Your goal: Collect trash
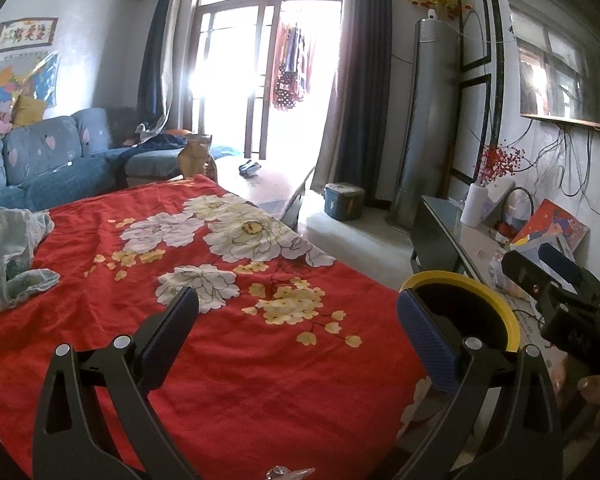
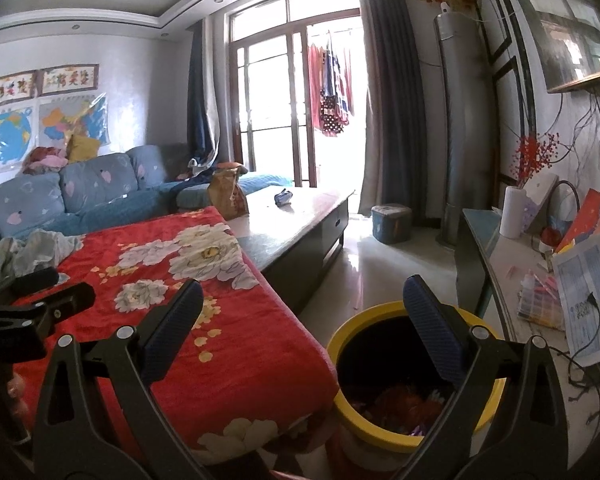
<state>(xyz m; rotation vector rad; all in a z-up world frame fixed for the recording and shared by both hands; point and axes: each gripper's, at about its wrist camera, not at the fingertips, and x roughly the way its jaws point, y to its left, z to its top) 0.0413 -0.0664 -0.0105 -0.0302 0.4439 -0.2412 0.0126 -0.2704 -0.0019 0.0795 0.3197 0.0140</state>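
A yellow-rimmed trash bin (image 2: pixel 400 432) stands on the floor beside the table covered with a red floral cloth (image 2: pixel 204 320). It holds colourful scraps (image 2: pixel 404 404). My right gripper (image 2: pixel 300 312) is open and empty, above the bin's near side and the cloth's corner. My left gripper (image 1: pixel 296 320) is open and empty over the red cloth (image 1: pixel 228 360); the bin's rim (image 1: pixel 496 304) shows behind its right finger. The right gripper's body (image 1: pixel 556 292) is at the right of the left wrist view. The left gripper's body (image 2: pixel 28 304) is at the left of the right wrist view.
A crumpled pale cloth (image 1: pixel 8 256) lies at the table's far left. A brown paper bag (image 2: pixel 226 194) and a small blue item (image 2: pixel 283 197) sit on the coffee table (image 2: pixel 300 228). Blue sofa (image 2: pixel 80 196) behind. A cluttered side counter (image 2: pixel 540 292) stands at right.
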